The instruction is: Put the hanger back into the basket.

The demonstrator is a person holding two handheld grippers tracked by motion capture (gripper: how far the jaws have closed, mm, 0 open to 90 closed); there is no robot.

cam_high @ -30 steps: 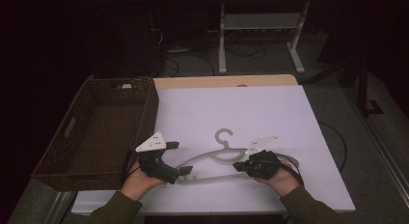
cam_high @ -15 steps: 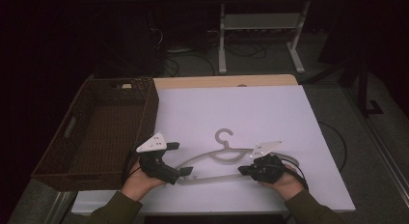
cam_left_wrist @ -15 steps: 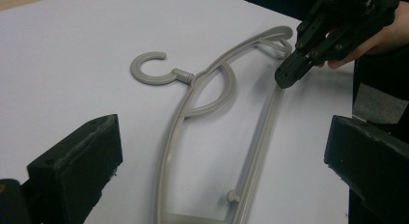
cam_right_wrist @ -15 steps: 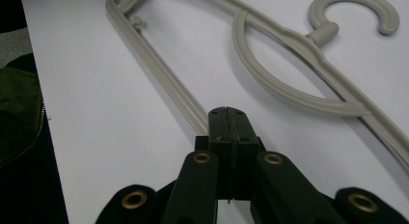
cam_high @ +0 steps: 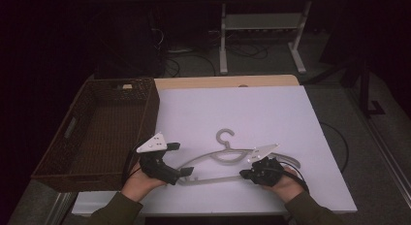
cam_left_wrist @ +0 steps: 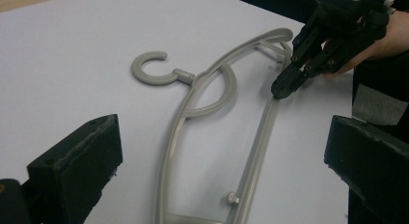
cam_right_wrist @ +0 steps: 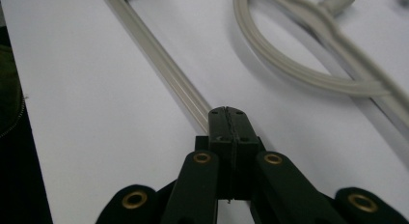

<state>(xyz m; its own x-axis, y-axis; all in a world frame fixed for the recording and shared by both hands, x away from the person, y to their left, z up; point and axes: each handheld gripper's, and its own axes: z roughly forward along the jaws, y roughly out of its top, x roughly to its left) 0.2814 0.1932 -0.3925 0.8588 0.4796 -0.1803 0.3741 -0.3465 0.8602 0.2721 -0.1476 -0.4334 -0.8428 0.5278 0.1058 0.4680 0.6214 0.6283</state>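
Observation:
A grey plastic hanger [cam_high: 228,157] lies flat on the white table top [cam_high: 232,108], hook pointing away from me. My left gripper [cam_high: 186,172] is open, and its two jaws stand wide apart on either side of the hanger's [cam_left_wrist: 193,113] left end without touching it. My right gripper [cam_high: 244,174] is shut, jaws pressed together. Its tip [cam_right_wrist: 226,118] sits against the thin lower bar [cam_right_wrist: 159,64], which runs under the left jaw. The left gripper view shows that same shut right gripper [cam_left_wrist: 279,91] touching the bar.
A dark wicker basket [cam_high: 116,83] stands along the table's left side, close to my left hand. A metal rack [cam_high: 261,21] and cables are on the floor beyond the table. A black cable [cam_high: 339,147] hangs off the right edge.
My right gripper has shifted slightly by the hanger's lower bar. The left gripper and the hanger have stayed in place.

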